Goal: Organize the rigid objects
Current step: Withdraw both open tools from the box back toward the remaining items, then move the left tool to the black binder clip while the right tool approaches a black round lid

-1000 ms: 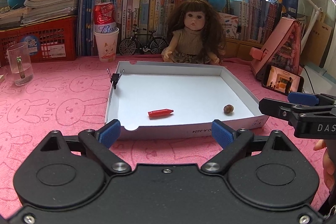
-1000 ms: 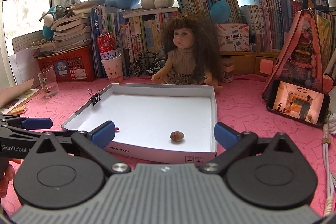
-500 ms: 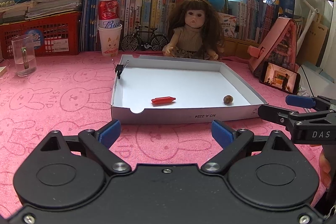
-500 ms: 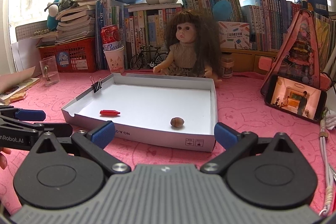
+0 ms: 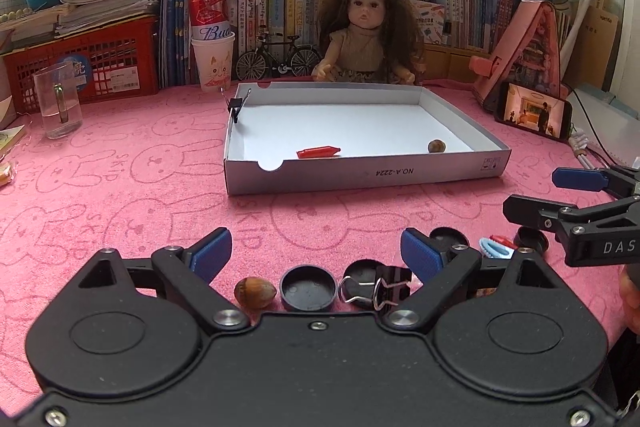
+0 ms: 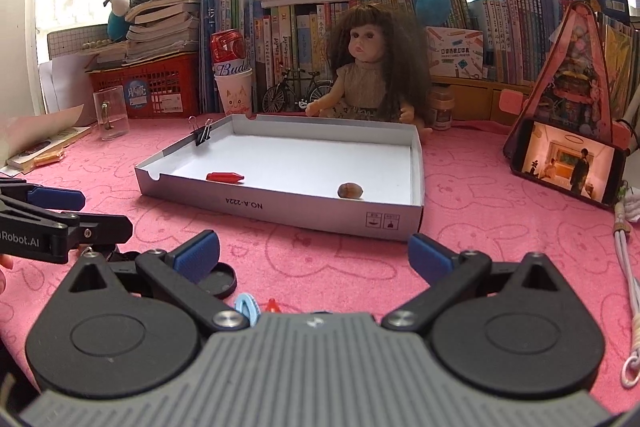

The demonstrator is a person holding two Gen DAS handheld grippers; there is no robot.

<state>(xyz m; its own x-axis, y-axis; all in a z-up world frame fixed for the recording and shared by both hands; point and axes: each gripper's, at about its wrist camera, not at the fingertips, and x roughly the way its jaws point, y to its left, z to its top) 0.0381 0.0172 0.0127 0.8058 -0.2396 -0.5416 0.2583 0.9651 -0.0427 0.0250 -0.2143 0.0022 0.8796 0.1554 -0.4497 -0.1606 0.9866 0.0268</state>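
Observation:
A white box tray [image 5: 360, 175] [image 6: 280, 205] holds a red crayon-like piece [image 5: 318, 151] [image 6: 225, 177] and a nut [image 5: 436, 146] [image 6: 350, 190]. My left gripper [image 5: 316, 253] is open and empty, a little before the tray. Below it lie a hazelnut [image 5: 255, 291], a black cap [image 5: 307, 287] and a black binder clip [image 5: 376, 291]. My right gripper [image 6: 314, 253] is open and empty. Under it lie a black cap [image 6: 219, 279], a light blue clip [image 6: 245, 305] and a small red piece [image 6: 272, 305].
A doll [image 5: 366, 35] sits behind the tray. A binder clip [image 5: 236, 105] grips the tray's left wall. A glass [image 5: 58, 101], a paper cup with a can [image 5: 212, 59], a phone [image 5: 534, 111] and a cable [image 6: 630, 267] stand around on the pink cloth.
Both grippers have drawn back from the tray and tilted down. The loose small objects on the cloth near the front have come into view. Both stay open.

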